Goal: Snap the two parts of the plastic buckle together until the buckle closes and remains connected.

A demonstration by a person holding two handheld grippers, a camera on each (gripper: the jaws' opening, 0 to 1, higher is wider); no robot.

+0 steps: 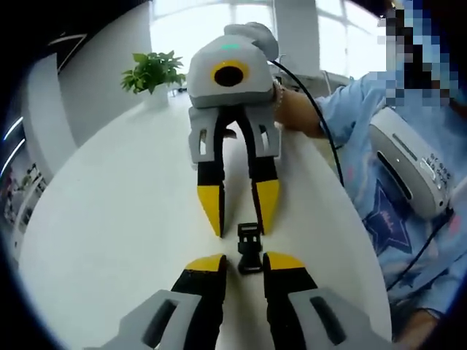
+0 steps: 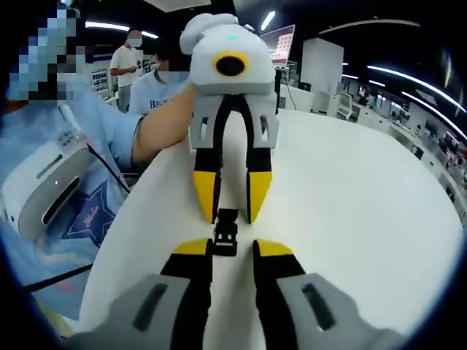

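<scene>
A small black plastic buckle [image 1: 249, 248] lies on the white table [image 1: 124, 219], lengthwise between my two grippers, which face each other. My left gripper [image 1: 246, 262] is open, and the near end of the buckle sits between its yellow tips without visible contact. My right gripper [image 1: 241, 224] points down at the buckle's far end, jaws apart. In the right gripper view the buckle [image 2: 226, 233] lies just ahead of my open right gripper [image 2: 233, 249], with the left gripper [image 2: 232, 213] beyond it. I cannot tell whether the two buckle parts are latched.
A potted green plant [image 1: 153, 71] stands at the table's far edge. A person in a light blue shirt [image 1: 394, 146] with a white device [image 1: 412, 168] on the chest sits close to the table's side. Other people [image 2: 131, 51] stand far behind.
</scene>
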